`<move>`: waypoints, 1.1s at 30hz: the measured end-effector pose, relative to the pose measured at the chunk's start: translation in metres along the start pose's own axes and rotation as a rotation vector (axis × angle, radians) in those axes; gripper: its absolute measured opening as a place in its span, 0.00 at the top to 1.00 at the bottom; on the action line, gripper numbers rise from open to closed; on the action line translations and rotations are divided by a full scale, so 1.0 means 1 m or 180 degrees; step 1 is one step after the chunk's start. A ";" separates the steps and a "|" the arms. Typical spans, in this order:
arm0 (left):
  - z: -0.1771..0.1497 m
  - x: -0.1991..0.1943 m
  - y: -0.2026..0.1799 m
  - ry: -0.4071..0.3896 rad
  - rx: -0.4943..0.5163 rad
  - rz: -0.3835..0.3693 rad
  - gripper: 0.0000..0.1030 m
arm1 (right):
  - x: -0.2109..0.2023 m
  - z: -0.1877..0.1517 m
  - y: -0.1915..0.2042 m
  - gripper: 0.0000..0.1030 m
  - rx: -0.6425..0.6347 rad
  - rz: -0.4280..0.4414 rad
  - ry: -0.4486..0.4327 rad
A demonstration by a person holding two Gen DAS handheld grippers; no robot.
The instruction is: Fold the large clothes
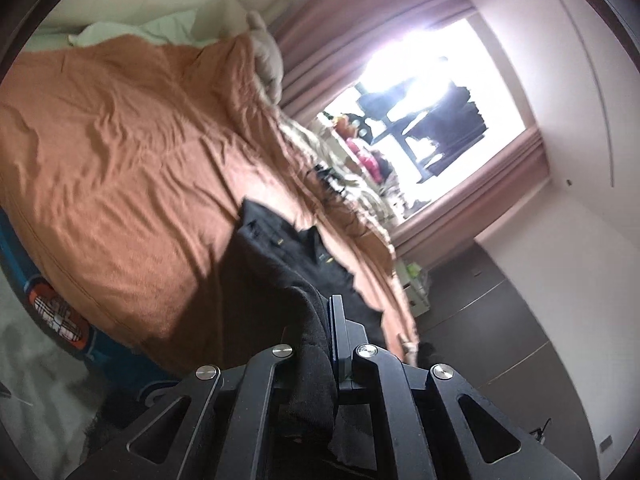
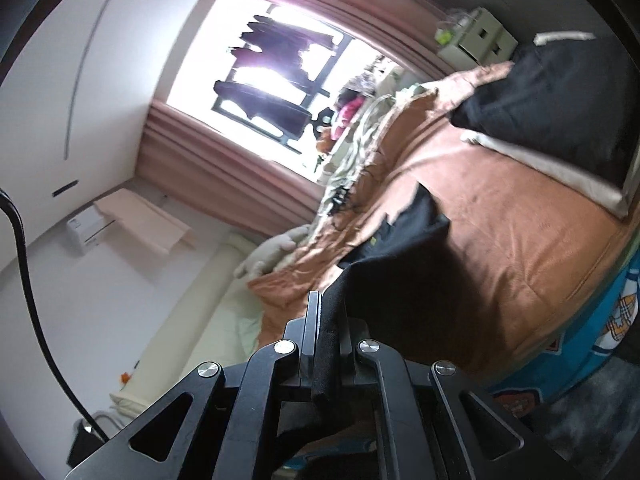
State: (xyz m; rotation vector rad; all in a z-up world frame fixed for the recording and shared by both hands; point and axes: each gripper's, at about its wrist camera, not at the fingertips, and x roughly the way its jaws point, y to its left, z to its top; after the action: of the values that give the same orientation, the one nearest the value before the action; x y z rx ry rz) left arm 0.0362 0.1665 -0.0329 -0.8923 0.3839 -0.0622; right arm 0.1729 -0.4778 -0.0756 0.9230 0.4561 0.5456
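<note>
My left gripper [image 1: 320, 344] and right gripper [image 2: 326, 332] both pinch the black garment [image 1: 288, 264], stretching toward twelve o'clock over the orange bed cover [image 1: 120, 152].

Matt black fleecy cloth garment [image 1: 280, 264], wrinkled rust-orange cloth bedspread [image 1: 120, 168], matt black left hand-held gripper [image 1: 320, 344] with shiny metal rivets

1 blk garment [image 1: 280, 256], 1 orange bedcover [image 1: 120, 140], 1 plush toy [image 1: 266, 56], 1 blk pillow [image 2: 560, 96], 2 tongs [image 1: 320, 320].
</note>
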 end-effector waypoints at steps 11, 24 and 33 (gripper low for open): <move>0.019 -0.053 -0.036 -0.0282 0.0154 -0.0210 0.97 | -0.036 0.012 0.067 0.96 -0.0210 0.0336 -0.0181; 0.036 -0.018 -0.035 -0.0221 0.0141 -0.0122 0.96 | -0.009 0.030 0.056 0.96 -0.0152 0.0242 -0.0172; 0.062 0.024 -0.040 -0.0241 0.0158 -0.0079 0.96 | 0.038 0.058 0.050 0.95 -0.0167 0.0211 -0.0159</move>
State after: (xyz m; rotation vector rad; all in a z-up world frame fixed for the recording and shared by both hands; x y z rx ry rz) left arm 0.0846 0.1829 0.0255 -0.8480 0.2996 -0.0604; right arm 0.2246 -0.4657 -0.0083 0.9018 0.3657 0.5908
